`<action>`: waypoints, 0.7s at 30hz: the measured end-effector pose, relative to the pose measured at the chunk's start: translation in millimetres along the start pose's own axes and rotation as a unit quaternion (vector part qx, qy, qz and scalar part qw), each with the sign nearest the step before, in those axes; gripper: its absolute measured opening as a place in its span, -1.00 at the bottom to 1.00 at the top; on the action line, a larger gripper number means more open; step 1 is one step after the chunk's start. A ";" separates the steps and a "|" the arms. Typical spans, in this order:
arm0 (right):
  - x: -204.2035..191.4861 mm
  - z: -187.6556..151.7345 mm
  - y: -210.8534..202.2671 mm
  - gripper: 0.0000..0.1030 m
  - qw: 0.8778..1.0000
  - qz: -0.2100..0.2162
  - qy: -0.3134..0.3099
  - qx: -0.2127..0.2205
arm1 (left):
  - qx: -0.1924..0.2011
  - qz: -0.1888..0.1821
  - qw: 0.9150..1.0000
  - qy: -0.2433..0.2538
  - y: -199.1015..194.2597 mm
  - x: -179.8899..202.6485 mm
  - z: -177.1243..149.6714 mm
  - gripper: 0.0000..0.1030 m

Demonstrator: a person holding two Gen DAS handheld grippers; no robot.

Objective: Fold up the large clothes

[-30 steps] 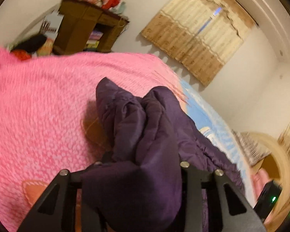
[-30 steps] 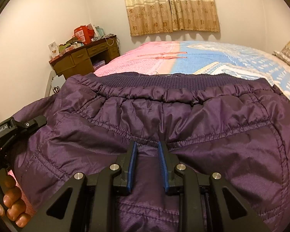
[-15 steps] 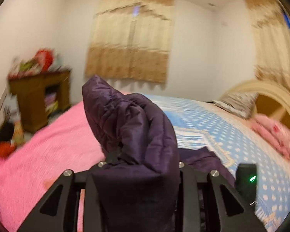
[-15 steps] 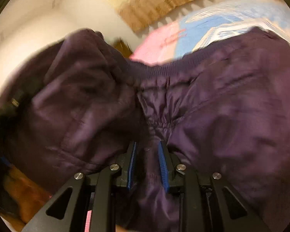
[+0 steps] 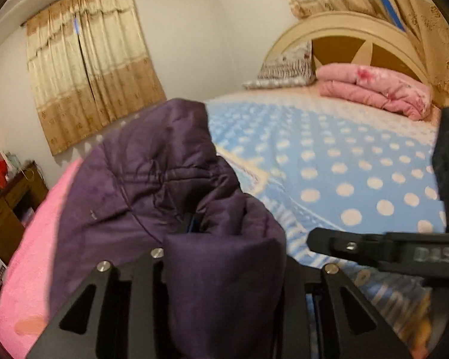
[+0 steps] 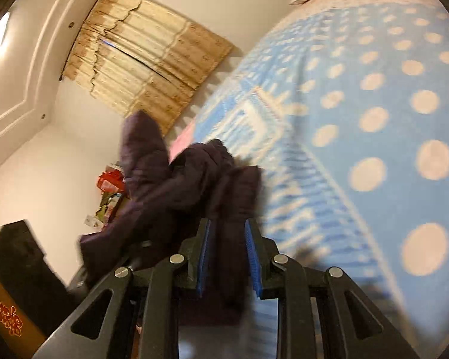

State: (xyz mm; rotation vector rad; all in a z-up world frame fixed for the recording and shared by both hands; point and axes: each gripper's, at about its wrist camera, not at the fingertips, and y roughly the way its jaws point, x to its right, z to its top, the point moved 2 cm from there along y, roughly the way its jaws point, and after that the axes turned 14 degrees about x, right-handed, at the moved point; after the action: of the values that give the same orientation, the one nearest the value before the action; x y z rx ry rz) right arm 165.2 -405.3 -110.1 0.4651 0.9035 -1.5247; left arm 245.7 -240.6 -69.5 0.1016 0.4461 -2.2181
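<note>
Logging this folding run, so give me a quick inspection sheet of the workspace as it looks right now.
Surface: bed, blue dotted cover, pink section at left.
Job's things: purple jacket, bunched and lifted off the bed.
Clutter: folded pink quilt and pillow at the headboard.
Grippers: left hand-held gripper shut on the jacket; right hand-held gripper shut on the jacket.
Cables: nothing seen.
Surroundings: curtains, wooden desk with boxes, white walls.

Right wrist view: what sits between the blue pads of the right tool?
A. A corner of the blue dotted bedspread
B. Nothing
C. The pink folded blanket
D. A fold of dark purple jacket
D: a strip of the dark purple jacket runs down between the blue pads of the right tool, above the blue dotted bedspread.
</note>
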 end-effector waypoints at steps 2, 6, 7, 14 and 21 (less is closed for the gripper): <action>11.1 0.2 -1.0 -0.52 1.000 -0.009 0.001 -0.005 | 0.002 0.003 1.000 0.015 0.2 5.0 -5.2 -0.41; 32.6 3.8 -7.3 -0.52 0.999 -0.012 0.038 -0.007 | 0.014 0.004 0.999 0.042 -12.4 6.4 -16.4 -0.39; 30.1 14.1 -12.5 -0.52 1.000 -0.008 0.024 0.007 | 0.015 0.003 0.999 0.043 -14.0 5.8 -15.9 -0.39; -71.7 76.0 24.9 -0.52 0.989 0.108 -0.105 -0.002 | 0.015 -0.016 1.000 0.013 -14.4 14.0 -2.0 -0.35; -72.8 39.1 132.6 -0.55 0.971 0.023 -0.203 -0.127 | 0.019 -0.067 0.998 -0.003 -56.7 1.4 4.2 0.23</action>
State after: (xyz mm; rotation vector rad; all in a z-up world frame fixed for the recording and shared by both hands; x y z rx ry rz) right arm 313.8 -381.7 -68.0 -0.0155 0.7440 -1.3706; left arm 201.6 -210.4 -49.9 0.0873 0.4193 -2.3589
